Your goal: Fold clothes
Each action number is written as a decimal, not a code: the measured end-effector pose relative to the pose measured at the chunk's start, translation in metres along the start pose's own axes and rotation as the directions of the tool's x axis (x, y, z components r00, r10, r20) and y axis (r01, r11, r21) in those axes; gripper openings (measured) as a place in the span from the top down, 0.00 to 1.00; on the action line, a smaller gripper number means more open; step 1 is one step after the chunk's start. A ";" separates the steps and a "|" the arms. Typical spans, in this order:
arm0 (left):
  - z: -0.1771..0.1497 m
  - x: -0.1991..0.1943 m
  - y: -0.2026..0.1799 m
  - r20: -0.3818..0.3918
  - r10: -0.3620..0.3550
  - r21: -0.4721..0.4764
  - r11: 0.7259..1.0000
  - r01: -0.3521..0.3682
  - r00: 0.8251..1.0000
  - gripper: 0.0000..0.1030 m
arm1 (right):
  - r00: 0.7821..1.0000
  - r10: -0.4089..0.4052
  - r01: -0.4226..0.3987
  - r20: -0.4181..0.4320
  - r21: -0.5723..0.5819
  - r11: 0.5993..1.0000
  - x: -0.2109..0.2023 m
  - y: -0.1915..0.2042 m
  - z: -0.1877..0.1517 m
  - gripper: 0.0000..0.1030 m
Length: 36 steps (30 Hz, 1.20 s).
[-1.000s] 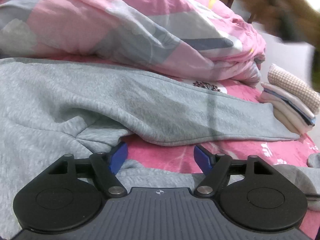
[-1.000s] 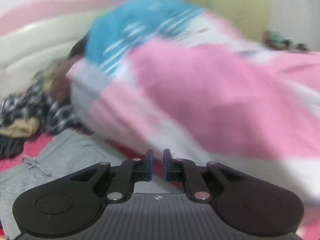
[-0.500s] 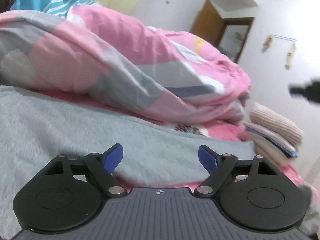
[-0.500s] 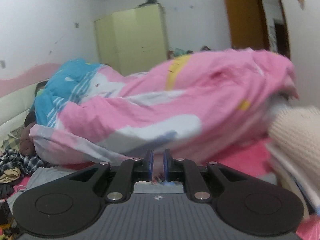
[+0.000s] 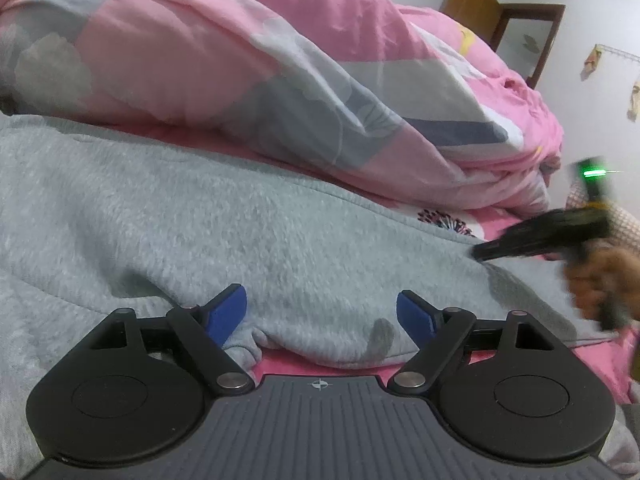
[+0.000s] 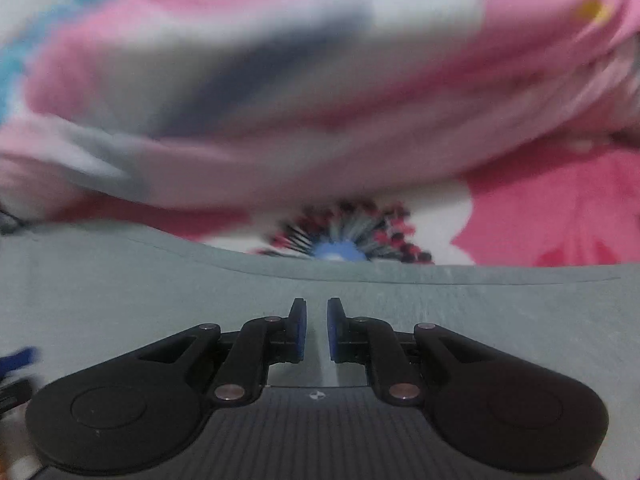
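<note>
Item: grey fleece garment (image 5: 280, 240), spread across the pink floral bedsheet (image 6: 560, 216), its far edge beside the heaped pink and grey duvet (image 5: 280, 80)
Handling: judged soft, thick and limp, light to middling in weight; it will sag and drag on the sheet, not slip; nothing fragile
Where to take hold: the near folded edge between the left gripper's pads, and the far hem or sleeve end at the right, so that the cloth lifts evenly
Left gripper (image 5: 320, 312): jaws spread wide, having just opened further; only the garment's near edge lies under the gap, nothing pinched
Right gripper (image 6: 317, 328): jaws almost closed with a thin slit between the blue pads; nothing held, grey fabric lies beneath
Left wrist view only: the garment's long sweep, the right gripper blurred low over the cloth at right with the person's hand (image 5: 600, 284) behind it, a brown door (image 5: 472, 4)
Right wrist view only: the garment's stitched far hem close up, the dark-spoked flower print on the sheet just past it; the duvet is blurred here
</note>
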<state>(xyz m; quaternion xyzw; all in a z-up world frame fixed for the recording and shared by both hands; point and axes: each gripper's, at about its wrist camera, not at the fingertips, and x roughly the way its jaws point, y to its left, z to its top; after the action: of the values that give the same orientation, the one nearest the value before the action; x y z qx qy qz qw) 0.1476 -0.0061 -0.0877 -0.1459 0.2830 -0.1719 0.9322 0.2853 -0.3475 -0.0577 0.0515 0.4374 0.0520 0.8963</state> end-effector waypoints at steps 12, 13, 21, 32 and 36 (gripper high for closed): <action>-0.001 -0.002 0.004 0.009 -0.022 -0.024 0.999 0.023 1.000 0.19 | 0.985 -0.075 0.044 0.157 0.194 0.980 -0.058 -0.068 0.023 0.90; 0.000 -0.002 0.004 0.009 -0.022 -0.024 0.999 0.022 1.000 0.19 | 0.985 -0.083 0.052 0.148 0.206 0.977 -0.077 -0.078 0.015 0.89; -0.001 -0.001 0.003 0.012 -0.018 -0.015 1.000 0.018 1.000 0.18 | 0.981 -0.174 0.191 -0.088 0.258 0.947 -0.049 -0.149 -0.025 0.90; -0.003 -0.002 0.006 0.018 -0.030 -0.024 0.999 0.030 0.999 0.17 | 0.940 -0.316 0.256 0.125 0.349 0.901 -0.084 -0.181 -0.003 0.89; -0.002 -0.002 0.006 0.017 -0.028 -0.024 0.999 0.029 0.999 0.17 | 0.950 -0.284 0.217 0.132 0.377 0.900 -0.153 -0.166 -0.054 0.89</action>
<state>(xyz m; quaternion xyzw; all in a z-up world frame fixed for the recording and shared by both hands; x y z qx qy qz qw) 0.1457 -0.0005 -0.0906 -0.1627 0.2751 -0.1806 0.9302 0.1568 -0.5307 0.0052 0.1613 0.3580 -0.1497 0.9074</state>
